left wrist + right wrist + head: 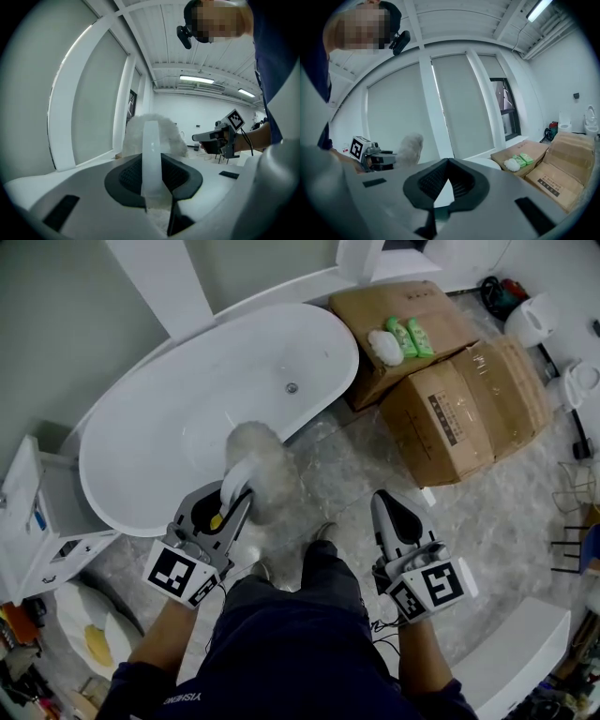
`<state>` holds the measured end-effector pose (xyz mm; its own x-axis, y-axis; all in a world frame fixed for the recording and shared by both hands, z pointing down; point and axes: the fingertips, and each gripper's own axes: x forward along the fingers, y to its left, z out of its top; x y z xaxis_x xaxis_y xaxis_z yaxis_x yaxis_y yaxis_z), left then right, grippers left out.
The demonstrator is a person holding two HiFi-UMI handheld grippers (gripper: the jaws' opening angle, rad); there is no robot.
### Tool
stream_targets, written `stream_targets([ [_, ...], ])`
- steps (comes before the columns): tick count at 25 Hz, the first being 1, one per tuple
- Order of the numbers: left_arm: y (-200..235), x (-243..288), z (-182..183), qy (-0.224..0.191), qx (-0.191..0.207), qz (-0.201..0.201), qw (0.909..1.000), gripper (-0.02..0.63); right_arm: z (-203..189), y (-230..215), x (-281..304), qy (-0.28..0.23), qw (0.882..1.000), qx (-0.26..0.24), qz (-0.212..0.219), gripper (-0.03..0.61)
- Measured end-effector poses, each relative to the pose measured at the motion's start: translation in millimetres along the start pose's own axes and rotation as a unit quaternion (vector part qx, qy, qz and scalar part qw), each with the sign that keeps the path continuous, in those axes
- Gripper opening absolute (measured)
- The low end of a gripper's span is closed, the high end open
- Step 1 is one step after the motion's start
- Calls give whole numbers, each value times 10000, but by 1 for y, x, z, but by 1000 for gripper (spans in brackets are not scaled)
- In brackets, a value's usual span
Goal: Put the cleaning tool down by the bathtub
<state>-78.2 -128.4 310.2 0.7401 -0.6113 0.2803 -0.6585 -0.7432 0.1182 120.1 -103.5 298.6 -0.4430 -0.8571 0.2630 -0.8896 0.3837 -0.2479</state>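
Duster of fluffy white fibres on a pale, translucent plastic handle (258, 460), clamped in the left gripper (236, 502). Jaws closed on the flat handle strip (151, 154), which stands upright between the dark pads, with the fluffy head bulging out beyond the tips. Held in the air, showing in the head view against the near rim of the white oval bathtub (122, 512) and the grey marbled floor (487, 521) beside it. Not yet set down.

Right gripper (382, 504) empty: jaws brought together at the tips (449, 161), nothing between them, held to the side and well apart from the duster.

Probably very light, with most of the bulk in the head. Head soft and springy, likely to squash under any grip and slide out of the pads, so a poor place to take hold. Handle stiffer but thin and smooth, apt to twist or slip between the pads if the pinch loosens. Best held as now, on the flat strip close to the head, with the pads across its broad faces. Nothing fragile about it, so a short drop should do no harm, though the rounded head may roll or tip over on the glossy floor. Wants a low release by the tub's foot.
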Motion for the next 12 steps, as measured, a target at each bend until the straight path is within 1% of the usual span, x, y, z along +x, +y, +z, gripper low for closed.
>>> stream_targets([
  [6,-12,79,-3,261,-34,199,9995,104,1,-81,13,139,9996,134,222,5],
  [12,-19,144,-4,477,-12,255,9985,104,-3,-141,28,250,9987,292,349,5],
])
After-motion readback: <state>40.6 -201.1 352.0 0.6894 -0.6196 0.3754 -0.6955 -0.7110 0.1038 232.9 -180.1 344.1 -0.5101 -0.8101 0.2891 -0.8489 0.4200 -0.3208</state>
